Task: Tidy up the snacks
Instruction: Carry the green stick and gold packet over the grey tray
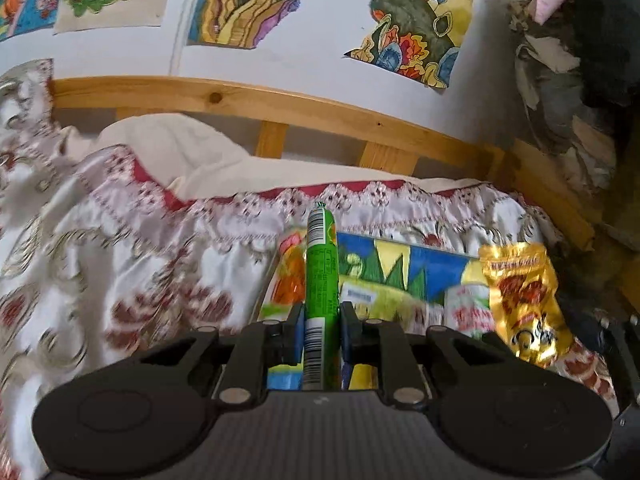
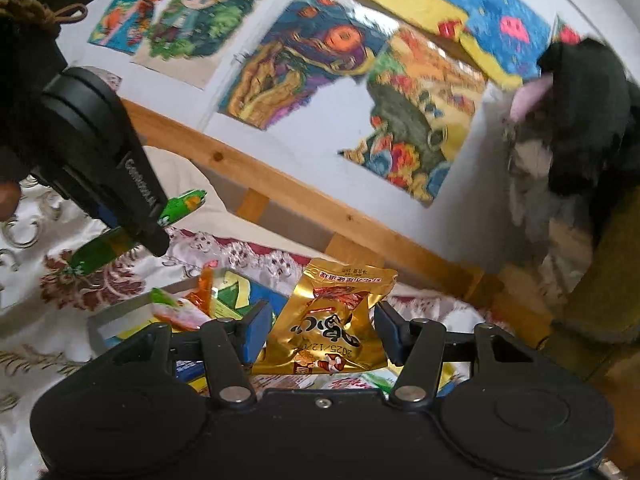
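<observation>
The left gripper (image 1: pixel 321 316) is clenched on a slim green tube-shaped snack stick with a barcode label (image 1: pixel 321 276), which runs lengthways between the blue pads and pokes out well ahead of the fingertips. Just beyond and below lies a flat tray with a colourful blue, green and yellow picture (image 1: pixel 404 264), carrying an orange-and-white packet (image 1: pixel 292 276) to the left of the stick. The right gripper (image 2: pixel 320 328) stands wide apart, a crinkled gold foil snack pouch with red print (image 2: pixel 332 320) between its blue pads; whether the pads touch it cannot be told. Everything sits on a bed with a white satin cover patterned in red flowers (image 1: pixel 140 264).
</observation>
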Action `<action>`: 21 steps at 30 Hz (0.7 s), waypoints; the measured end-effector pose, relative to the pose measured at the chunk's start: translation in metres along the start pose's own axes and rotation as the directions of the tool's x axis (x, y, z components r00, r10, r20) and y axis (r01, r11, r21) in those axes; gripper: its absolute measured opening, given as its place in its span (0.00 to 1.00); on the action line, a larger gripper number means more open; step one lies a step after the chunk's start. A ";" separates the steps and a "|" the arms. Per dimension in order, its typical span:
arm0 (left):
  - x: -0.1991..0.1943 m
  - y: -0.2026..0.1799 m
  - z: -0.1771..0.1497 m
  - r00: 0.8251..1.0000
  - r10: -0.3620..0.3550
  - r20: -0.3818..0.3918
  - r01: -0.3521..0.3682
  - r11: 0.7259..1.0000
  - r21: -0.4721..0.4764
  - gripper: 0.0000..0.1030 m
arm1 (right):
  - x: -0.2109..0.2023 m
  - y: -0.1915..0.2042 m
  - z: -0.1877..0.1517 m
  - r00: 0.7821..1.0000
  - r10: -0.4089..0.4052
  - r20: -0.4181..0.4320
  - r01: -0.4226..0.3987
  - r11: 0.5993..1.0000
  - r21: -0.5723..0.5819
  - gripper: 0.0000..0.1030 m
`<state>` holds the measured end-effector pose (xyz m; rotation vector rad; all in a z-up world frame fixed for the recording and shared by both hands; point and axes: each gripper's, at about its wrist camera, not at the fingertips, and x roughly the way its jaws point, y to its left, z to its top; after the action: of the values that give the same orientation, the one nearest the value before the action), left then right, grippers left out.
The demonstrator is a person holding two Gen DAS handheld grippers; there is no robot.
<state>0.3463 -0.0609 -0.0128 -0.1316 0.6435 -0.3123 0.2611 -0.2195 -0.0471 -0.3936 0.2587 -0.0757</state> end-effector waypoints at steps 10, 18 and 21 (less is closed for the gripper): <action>0.073 -0.017 0.010 0.997 0.008 -0.073 -0.003 0.998 0.058 0.18 | 0.051 -0.012 -0.004 0.994 0.096 -0.052 -0.086 0.981 0.175 0.57; 0.085 -0.005 0.003 0.994 0.064 -0.092 -0.058 0.996 0.069 0.18 | 0.062 -0.003 -0.007 0.987 0.151 -0.054 -0.137 0.969 0.208 0.57; 0.088 -0.001 0.000 0.991 0.087 -0.097 -0.080 0.994 0.075 0.18 | 0.063 0.001 -0.009 0.983 0.170 -0.068 -0.154 0.967 0.204 0.57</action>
<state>0.4127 -0.0900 -0.0623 -0.0209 0.7344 -0.2620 0.3201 -0.2292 -0.0700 -0.1697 0.3635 0.0427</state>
